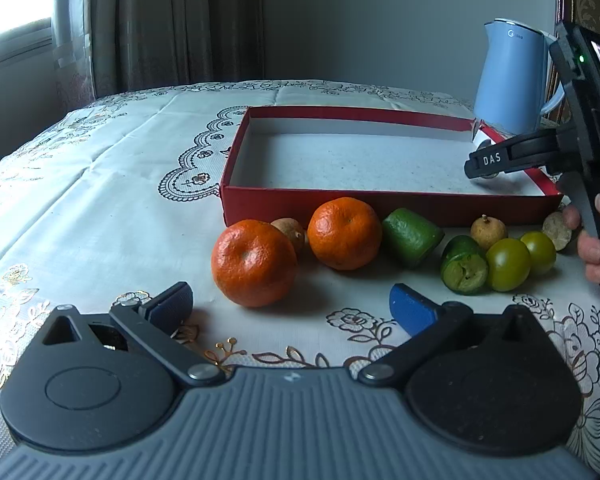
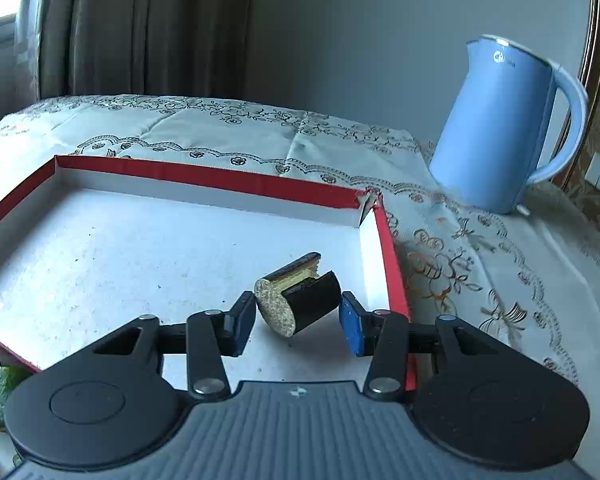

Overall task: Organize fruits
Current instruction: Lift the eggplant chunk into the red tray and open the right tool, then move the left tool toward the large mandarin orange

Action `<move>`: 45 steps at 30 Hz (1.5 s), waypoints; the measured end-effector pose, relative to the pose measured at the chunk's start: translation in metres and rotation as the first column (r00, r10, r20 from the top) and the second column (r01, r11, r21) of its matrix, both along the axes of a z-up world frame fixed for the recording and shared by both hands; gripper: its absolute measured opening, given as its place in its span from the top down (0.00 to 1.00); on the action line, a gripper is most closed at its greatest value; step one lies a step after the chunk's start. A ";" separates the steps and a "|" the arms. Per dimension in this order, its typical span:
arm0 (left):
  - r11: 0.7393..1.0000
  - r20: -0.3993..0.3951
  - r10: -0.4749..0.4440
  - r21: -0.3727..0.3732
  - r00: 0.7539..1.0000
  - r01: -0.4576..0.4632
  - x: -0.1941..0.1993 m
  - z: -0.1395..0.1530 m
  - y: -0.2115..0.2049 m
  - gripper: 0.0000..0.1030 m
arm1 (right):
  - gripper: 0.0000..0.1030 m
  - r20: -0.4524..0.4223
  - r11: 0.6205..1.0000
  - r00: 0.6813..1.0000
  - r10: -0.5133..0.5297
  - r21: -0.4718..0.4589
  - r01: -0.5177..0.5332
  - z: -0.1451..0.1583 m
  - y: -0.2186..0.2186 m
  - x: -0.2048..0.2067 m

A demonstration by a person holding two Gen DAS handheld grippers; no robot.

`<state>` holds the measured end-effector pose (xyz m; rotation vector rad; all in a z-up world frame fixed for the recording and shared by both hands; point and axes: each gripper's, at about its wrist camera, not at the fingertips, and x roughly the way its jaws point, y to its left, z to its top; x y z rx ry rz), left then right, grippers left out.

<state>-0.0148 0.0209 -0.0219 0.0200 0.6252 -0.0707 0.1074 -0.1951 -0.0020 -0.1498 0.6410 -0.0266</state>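
Observation:
A red shallow box (image 1: pixel 380 204) with a white floor lies on the table; it also shows in the right wrist view (image 2: pixel 228 178). In front of it lie two mandarins (image 1: pixel 254 268) (image 1: pixel 345 233), green fruit pieces (image 1: pixel 410 237) (image 1: pixel 464 266), green tomatoes (image 1: pixel 508 264), and small brown fruits (image 1: pixel 489 232). My left gripper (image 1: pixel 290 308) is open, just short of the near mandarin. My right gripper (image 2: pixel 298 326) is open over the box's right corner. A dark cut fruit piece (image 2: pixel 296 300) lies between its fingers on the box floor. The right gripper shows at the left view's right edge (image 1: pixel 486 160).
A blue kettle (image 2: pixel 500 128) stands behind the box's right corner, also in the left wrist view (image 1: pixel 512 76). A patterned tablecloth (image 1: pixel 100 184) covers the table. Curtains hang behind.

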 end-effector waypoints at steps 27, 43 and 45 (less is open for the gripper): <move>1.000 0.034 0.007 -0.028 0.999 -0.007 -0.027 0.009 0.030 0.00 | 0.11 0.197 0.989 0.971 -0.135 0.083 0.121 -0.009 -0.048 -0.168; 0.991 -0.031 0.061 -0.114 0.998 -0.064 0.004 0.015 0.050 0.00 | 0.11 0.076 0.979 0.981 -0.177 0.113 0.168 -0.020 -0.055 -0.155; 0.991 -0.035 0.064 -0.112 0.997 -0.067 0.006 0.014 0.050 0.00 | 0.11 0.075 0.979 0.981 -0.177 0.115 0.168 -0.020 -0.056 -0.155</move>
